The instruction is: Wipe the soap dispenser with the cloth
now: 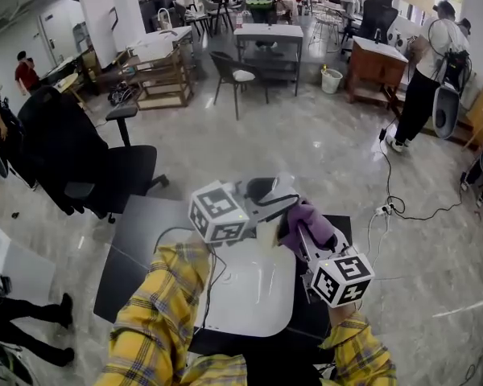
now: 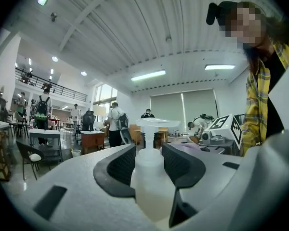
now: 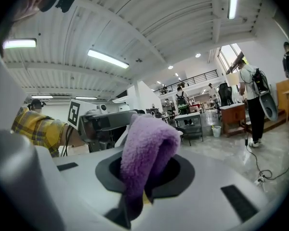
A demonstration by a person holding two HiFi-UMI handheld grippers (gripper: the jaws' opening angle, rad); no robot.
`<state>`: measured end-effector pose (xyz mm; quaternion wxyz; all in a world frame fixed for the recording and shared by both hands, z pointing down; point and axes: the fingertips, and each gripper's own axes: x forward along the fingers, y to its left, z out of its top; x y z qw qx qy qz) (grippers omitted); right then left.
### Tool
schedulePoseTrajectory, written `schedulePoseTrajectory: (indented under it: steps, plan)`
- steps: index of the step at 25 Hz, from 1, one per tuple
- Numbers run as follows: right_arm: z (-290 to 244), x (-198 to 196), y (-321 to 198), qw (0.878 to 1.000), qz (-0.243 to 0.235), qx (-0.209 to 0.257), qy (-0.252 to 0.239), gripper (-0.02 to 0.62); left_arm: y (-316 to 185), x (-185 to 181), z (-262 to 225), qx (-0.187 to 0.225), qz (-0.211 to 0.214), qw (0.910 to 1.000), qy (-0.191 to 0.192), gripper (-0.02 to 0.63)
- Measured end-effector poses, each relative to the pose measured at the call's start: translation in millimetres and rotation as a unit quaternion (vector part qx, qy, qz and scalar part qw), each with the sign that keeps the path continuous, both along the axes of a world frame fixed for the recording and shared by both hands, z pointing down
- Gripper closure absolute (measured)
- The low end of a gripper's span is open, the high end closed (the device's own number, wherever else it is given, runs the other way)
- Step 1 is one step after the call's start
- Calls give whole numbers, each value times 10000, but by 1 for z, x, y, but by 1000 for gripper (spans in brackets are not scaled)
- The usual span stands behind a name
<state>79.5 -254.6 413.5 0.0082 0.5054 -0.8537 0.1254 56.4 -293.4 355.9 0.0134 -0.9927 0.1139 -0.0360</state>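
Both tools are raised clear of the bench [image 1: 137,240], in front of the person's yellow plaid sleeves [image 1: 157,312]. The left gripper [image 2: 148,153] points about level, and its jaws are closed on the body of the soap dispenser [image 2: 151,191]: the dark pads press on either side of the translucent white bottle, which stands upright with its pump head above the jaws. The dispenser is therefore held in the air and is not on the bench. The right gripper [image 3: 147,170] has its jaws clamped on the purple cloth [image 3: 144,148], and a folded wad of it stands up and out past the pads. In the head view the cloth sits just beside the front of the left jaws, on the right-hand side of the dispenser, and the two tools are angled toward each other. I cannot tell from any view whether cloth and bottle are actually touching. The right gripper view shows the left tool close behind the cloth, but the bottle itself is mostly hidden there. A white rounded panel [image 1: 253,292] lies on the bench below and plays no part. Judgement on progress: both pick-ups are done and the cloth has been brought to the dispenser, so the work is at the wiping stage. The bottle shows no residue or streaks, so how much has been wiped cannot be read. What remains is rubbing the cloth over the body and pump, then putting both items down.
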Motion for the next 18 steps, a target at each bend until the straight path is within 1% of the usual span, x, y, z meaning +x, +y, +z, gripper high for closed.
schedulePoseTrajectory:
  steps: [11,15,18]
  plan:
    - [17,-10,-4,9998,-115,-142,-47,526,-3,-2,0,50,-64,10000,37,443]
    - [29,-12,-3,9995,-128,-294,-32,526,-4,-2,-1,56,-66,10000,41,443]
    - [45,-13,-2,9987,-136,-496,35,526,-4,-1,-2,61,-81,9999,39,443]
